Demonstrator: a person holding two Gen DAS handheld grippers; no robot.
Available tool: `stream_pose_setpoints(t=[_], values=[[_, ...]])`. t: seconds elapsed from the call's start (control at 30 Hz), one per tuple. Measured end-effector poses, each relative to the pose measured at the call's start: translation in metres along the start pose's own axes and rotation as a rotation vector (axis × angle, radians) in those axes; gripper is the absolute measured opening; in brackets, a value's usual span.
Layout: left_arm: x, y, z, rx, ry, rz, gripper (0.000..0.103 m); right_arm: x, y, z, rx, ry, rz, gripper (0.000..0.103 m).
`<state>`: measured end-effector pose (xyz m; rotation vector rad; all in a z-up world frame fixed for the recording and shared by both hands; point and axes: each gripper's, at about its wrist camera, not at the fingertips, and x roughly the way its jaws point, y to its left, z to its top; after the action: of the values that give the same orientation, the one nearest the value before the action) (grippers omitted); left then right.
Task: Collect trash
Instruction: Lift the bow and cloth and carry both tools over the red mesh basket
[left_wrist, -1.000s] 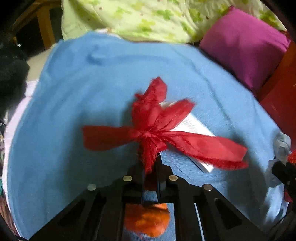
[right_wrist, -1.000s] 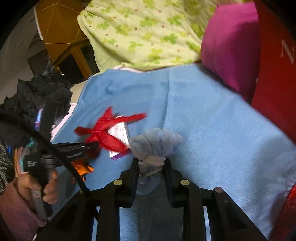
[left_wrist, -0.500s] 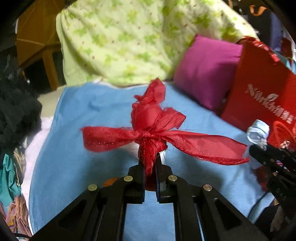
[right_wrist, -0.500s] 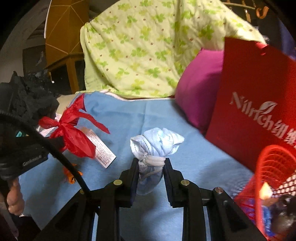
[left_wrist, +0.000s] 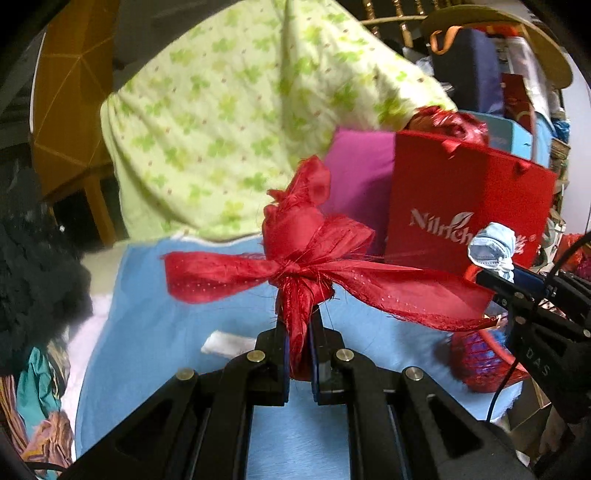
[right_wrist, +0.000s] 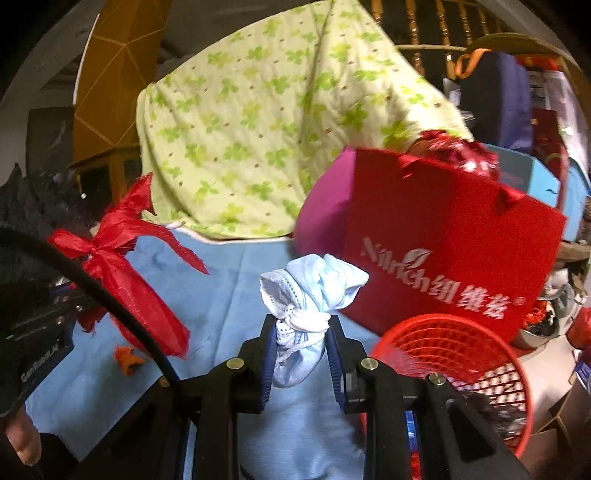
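Lifting since earlier off the blue sheet (left_wrist: 155, 325), left gripper (left_wrist: 298, 354) pinches the red ribbon bow (left_wrist: 306, 258); right gripper (right_wrist: 301, 354) pinches a knotted face mask (right_wrist: 310, 291), red basket (right_wrist: 461, 354) now near right.

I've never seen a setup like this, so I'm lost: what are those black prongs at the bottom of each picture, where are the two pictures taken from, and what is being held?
No robot here: a person carries a handheld two-finger gripper in each hand, each with a camera looking along its fingers. One picture is from the left gripper, shut on a red ribbon bow. The other is from the right gripper, shut on a knotted light-blue face mask. Below is a blue blanket with a small orange scrap and a white paper slip. The red mesh basket at right is probably the trash bin.
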<state>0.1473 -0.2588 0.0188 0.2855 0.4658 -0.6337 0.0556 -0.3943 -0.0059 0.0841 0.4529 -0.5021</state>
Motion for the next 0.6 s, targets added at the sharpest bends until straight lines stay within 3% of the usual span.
stream_pose_setpoints(t=[0.23,0.6], values=[[-0.031,-0.032,0.010,0.040,-0.041,-0.030,0.009,-0.033,-0.025,0.009,0.034,-0.049,-0.042,0.027],[-0.045,-0.074,0.025,0.077,-0.078,-0.071,0.009,-0.061,-0.063,0.013,0.078,-0.077,-0.097,0.027]])
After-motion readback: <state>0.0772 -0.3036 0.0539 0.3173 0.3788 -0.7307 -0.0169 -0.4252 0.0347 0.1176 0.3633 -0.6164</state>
